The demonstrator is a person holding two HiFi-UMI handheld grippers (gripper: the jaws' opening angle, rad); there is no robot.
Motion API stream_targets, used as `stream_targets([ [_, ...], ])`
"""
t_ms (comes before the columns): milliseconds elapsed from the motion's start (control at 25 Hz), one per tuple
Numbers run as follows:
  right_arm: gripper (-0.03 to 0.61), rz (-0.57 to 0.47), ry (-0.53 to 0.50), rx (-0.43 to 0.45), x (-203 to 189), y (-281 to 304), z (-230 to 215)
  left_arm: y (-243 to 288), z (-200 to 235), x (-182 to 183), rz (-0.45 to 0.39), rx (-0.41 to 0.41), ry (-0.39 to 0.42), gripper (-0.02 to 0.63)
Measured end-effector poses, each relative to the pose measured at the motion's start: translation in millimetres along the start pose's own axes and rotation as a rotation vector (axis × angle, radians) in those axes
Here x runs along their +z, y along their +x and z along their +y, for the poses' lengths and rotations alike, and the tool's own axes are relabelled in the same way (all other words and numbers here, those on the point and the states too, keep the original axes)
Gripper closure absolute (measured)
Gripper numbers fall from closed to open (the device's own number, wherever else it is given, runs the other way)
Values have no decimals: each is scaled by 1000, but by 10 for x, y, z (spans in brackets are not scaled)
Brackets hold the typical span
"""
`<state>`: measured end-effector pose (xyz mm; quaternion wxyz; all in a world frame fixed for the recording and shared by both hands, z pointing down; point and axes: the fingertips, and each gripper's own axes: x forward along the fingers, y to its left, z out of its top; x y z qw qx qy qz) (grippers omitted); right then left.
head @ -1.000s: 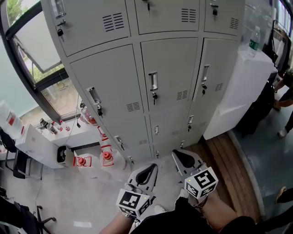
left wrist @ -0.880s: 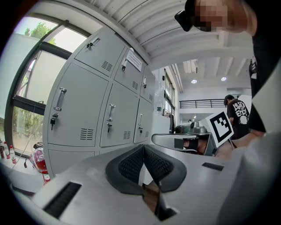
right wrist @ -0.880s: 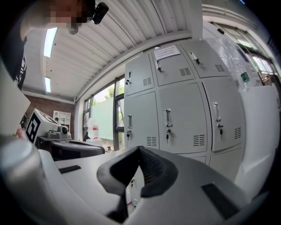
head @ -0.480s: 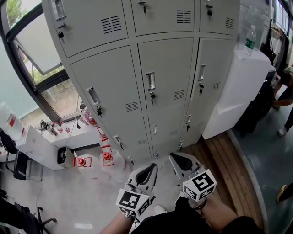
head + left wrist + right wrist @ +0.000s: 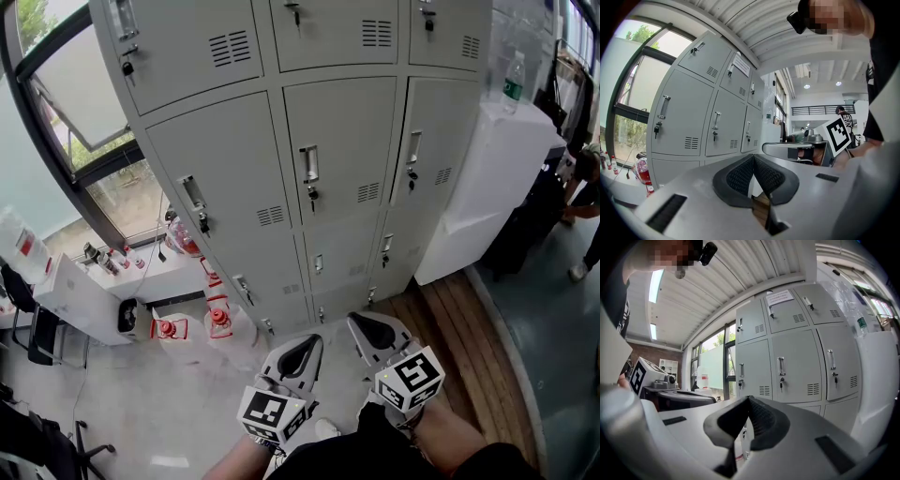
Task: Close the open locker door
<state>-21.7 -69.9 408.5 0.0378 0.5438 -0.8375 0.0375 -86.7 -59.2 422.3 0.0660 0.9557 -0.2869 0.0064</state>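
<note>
The locker bank [image 5: 272,178] fills the head view from 10 to 1 o'clock. Every door that can be read sits flush with its neighbours, including the middle door [image 5: 342,141] at 12 o'clock, whose latch handle [image 5: 309,165] hangs straight with a key below it. No door stands ajar in either gripper view, so the closing looks done, though the lowest row is steeply foreshortened and too small to vouch for each door. The left hand-held gripper [image 5: 302,349] and the right hand-held gripper [image 5: 372,328] sit side by side at 6 o'clock, close to the person's body and well apart from the lockers. They point roughly level at the lower doors and touch nothing. In each gripper's own view the ribbed pads meet at the tips with nothing between them, so both are fully closed and empty. That suits pushing a panel with a blunt closed nose, since a door being shut needs no grip. Held back like this, they read as a rest pose with no reach under way. A white cabinet [image 5: 487,178] with a bottle [image 5: 514,80] on top stands just beside the bank at 2 o'clock. A window [image 5: 70,89] lies at 10 o'clock, and red containers [image 5: 217,323] sit on the floor [image 5: 141,403] at 8 o'clock.
</note>
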Motion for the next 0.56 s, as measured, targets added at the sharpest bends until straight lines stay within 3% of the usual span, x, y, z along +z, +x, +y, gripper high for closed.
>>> stream_targets([
  [560,525,1,13,-6,-49,-82,8,-44,-69,-41,3,0,-1,598],
])
